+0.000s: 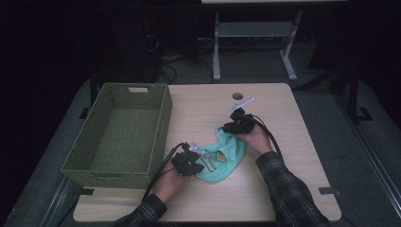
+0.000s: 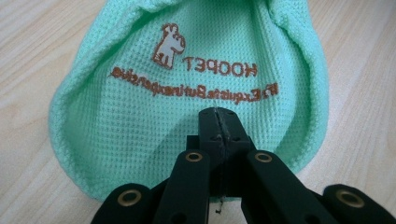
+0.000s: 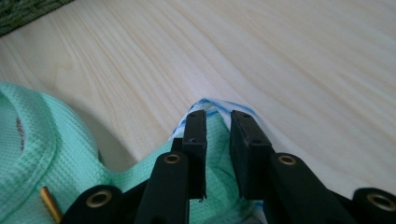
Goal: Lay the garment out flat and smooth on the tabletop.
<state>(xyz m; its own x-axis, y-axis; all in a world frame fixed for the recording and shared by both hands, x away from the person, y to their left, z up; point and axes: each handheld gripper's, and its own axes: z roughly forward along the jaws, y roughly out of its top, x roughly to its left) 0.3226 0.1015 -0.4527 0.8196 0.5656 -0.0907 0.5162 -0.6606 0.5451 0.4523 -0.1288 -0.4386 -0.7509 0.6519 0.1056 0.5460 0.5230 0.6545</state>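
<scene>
- Cloth [image 1: 221,160], mint green w/ brown stitched logo, lies crumpled at lower centre of the high view, on the tabletop [image 1: 279,101] just right of the basket.
- Left gripper [image 1: 188,163] sits at the cloth's lower-left edge; its fingers [image 2: 217,126] are pressed together w/ the fabric pinched between them (left gripper view has the tips meeting right on the weave).
- Right gripper [image 1: 235,126] is at the cloth's upper-right end; its fingers [image 3: 196,135] stand a little apart, straddling a fold w/ a blue-striped edge [image 3: 212,108], not clamping it.
- Step, as I read it: getting a hold on both ends, prob. to lift or fold the cloth.
- Next move calls for the right fingers to close squarely on that fold, left hold kept.
- Woven green basket [image 1: 120,132], empty, fills the left of the high view; nothing lies between it and the cloth.
</scene>
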